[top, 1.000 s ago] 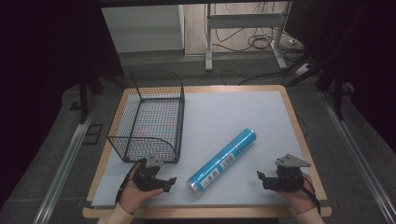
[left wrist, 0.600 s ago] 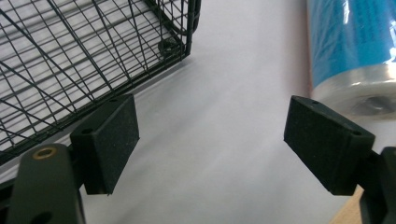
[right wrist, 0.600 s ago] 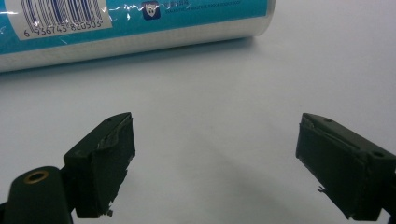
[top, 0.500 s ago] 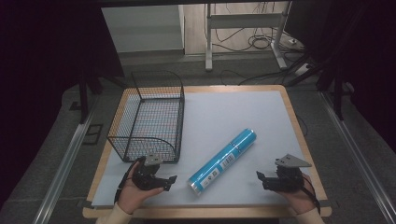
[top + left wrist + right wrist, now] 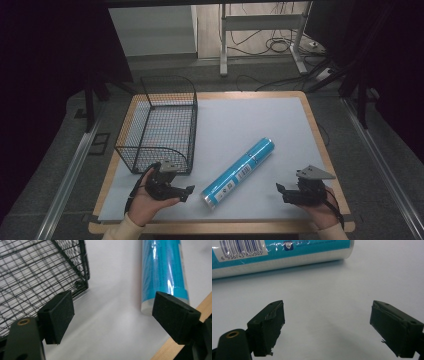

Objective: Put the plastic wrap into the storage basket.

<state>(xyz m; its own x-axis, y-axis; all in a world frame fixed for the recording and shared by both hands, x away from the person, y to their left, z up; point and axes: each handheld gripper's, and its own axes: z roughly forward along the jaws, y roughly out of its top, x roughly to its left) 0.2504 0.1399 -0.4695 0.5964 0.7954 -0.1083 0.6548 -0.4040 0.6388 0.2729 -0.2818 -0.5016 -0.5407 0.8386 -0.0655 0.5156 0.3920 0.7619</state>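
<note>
Fingers [image 5: 58, 315] spread wide, blue tube [image 5: 163, 272] partly cropped, print seemingly illegible.

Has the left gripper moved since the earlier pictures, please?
Yes. The left gripper has shifted slightly up the high view, closer to the wire basket; its open jaws just narrowed a little.

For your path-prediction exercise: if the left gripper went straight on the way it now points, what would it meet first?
Probably the bare white mat; the left gripper aims between the basket and blue tube.
</note>
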